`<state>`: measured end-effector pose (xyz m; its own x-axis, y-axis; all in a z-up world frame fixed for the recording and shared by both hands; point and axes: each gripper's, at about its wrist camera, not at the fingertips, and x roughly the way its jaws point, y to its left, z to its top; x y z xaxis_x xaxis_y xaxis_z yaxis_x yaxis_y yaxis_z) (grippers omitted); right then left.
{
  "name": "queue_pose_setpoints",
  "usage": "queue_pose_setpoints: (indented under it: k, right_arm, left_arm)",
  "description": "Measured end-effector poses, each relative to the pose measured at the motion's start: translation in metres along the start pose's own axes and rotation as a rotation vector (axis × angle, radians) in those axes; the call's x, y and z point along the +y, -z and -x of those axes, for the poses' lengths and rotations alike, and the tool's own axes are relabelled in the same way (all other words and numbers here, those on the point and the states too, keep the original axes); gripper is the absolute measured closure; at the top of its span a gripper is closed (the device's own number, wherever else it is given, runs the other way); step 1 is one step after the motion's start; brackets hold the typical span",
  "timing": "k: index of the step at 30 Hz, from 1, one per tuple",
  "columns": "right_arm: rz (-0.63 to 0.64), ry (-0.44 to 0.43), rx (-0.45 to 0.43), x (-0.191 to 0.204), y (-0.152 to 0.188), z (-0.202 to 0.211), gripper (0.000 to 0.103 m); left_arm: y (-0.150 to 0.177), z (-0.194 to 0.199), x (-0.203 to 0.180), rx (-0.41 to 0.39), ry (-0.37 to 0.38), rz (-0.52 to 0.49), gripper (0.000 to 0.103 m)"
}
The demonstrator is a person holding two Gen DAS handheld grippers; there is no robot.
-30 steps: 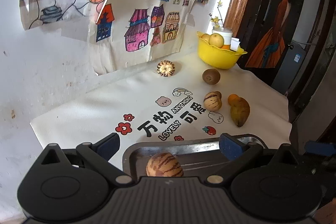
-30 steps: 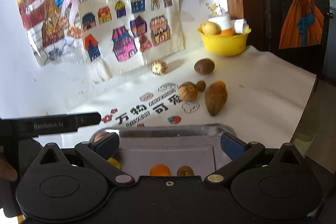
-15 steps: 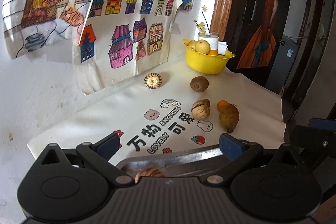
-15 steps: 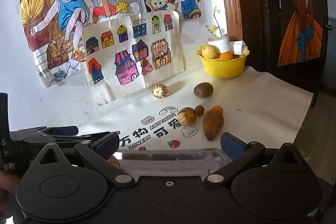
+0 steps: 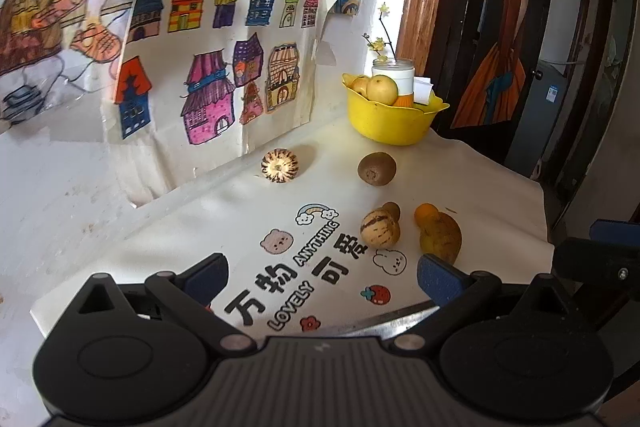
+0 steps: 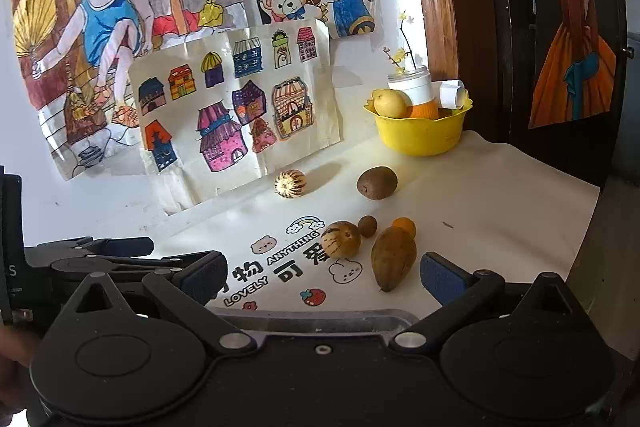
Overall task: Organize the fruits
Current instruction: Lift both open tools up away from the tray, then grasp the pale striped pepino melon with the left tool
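left gripper (image 5: 322, 273) – spread wide, empty | right gripper (image 6: 324, 273) – spread wide, empty

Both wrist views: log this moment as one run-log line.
left gripper: open, empty | right gripper: open, empty | loose on cloth: kiwi, two striped melons, brown pointed fruit | metal tray: near edge

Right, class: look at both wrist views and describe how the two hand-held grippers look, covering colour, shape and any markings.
Each hand-held gripper is black plastic. The left hand-held gripper has two round discs on its body, a ribbed grey centre panel, silver pivot screws and angled arms ending in blue fingertip pads. The right hand-held gripper is built the same, but its centre panel is smooth black. No cables or sleeves show.
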<state>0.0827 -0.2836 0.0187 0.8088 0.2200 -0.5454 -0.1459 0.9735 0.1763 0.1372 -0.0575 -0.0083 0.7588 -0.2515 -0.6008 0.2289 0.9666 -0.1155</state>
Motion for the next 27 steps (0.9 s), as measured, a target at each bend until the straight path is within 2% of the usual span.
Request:
queue_pose_setpoints:
  k: [18,27]
  right_arm:
    - [-0.045,0.028,0.007,-0.037,-0.021,-0.038,0.001]
    - [-0.094,0.04,0.042,-0.069,-0.014,-0.07,0.001]
  left_arm:
    - [-0.026,-0.063,-0.014,0.043,0.003,-0.043,0.001]
    - [-0.034,-0.115,-0.025,0.109,0.022,-0.08,0.001]
